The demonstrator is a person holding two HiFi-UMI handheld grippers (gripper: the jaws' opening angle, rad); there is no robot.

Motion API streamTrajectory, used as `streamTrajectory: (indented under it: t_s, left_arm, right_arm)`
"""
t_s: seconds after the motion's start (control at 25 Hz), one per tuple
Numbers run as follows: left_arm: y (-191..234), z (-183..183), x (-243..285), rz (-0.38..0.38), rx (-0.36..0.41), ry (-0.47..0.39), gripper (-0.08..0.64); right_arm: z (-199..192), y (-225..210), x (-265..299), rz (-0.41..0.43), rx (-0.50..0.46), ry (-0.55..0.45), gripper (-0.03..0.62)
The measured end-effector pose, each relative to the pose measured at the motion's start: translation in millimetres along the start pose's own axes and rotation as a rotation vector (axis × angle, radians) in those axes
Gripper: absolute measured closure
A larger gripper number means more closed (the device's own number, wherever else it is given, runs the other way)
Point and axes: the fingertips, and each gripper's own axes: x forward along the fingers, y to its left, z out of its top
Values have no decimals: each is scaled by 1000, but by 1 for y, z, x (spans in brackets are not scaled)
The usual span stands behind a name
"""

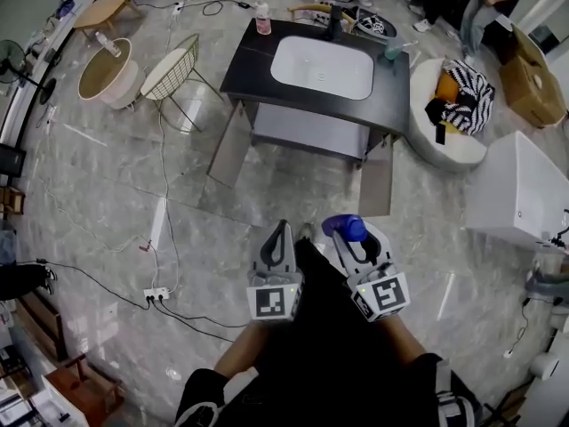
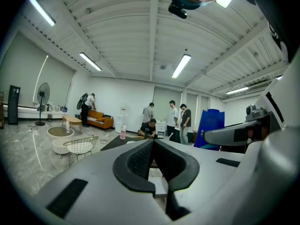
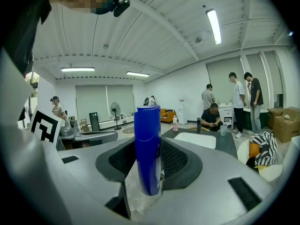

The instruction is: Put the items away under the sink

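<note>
A tall blue bottle stands upright between the jaws of my right gripper, which is shut on it; its cap end shows in the head view. Beside it, my left gripper is shut with nothing in it, its pads meeting at the tips. Both grippers are held over the floor, well short of the dark sink cabinet with its white basin. Under it, two cabinet doors stand open. A pink bottle, a dark bottle and a cup stand on the countertop.
A wire chair and round tables stand left of the sink. A white seat with striped cloth and a white box are at the right. Cables and a power strip lie on the floor at left. Several people are behind the sink.
</note>
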Motion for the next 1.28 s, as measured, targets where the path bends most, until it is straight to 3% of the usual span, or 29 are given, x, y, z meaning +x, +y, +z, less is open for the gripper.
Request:
streamTrajectory:
  t_s: [0.12, 0.44, 0.6, 0.76, 1.04, 1.28]
  left_arm:
    - [9, 11, 36, 11, 9, -29, 544]
    - [36, 16, 120, 36, 40, 0, 543]
    - [61, 13, 148, 74, 13, 9, 543]
    - [96, -1, 181, 57, 45, 17, 543]
    - [147, -58, 241, 7, 20, 47, 545]
    - [187, -147, 280, 6, -47, 69, 545]
  right_arm:
    - [7, -20, 34, 18, -8, -10, 440]
    - [19, -80, 125, 61, -23, -26, 440]
    - [17, -91, 165, 74, -20, -6, 440]
    - [4, -93, 210, 63, -16, 7, 440]
    - [-45, -108, 282, 21, -16, 2, 440]
    - [-124, -125, 346, 6, -33, 15, 440]
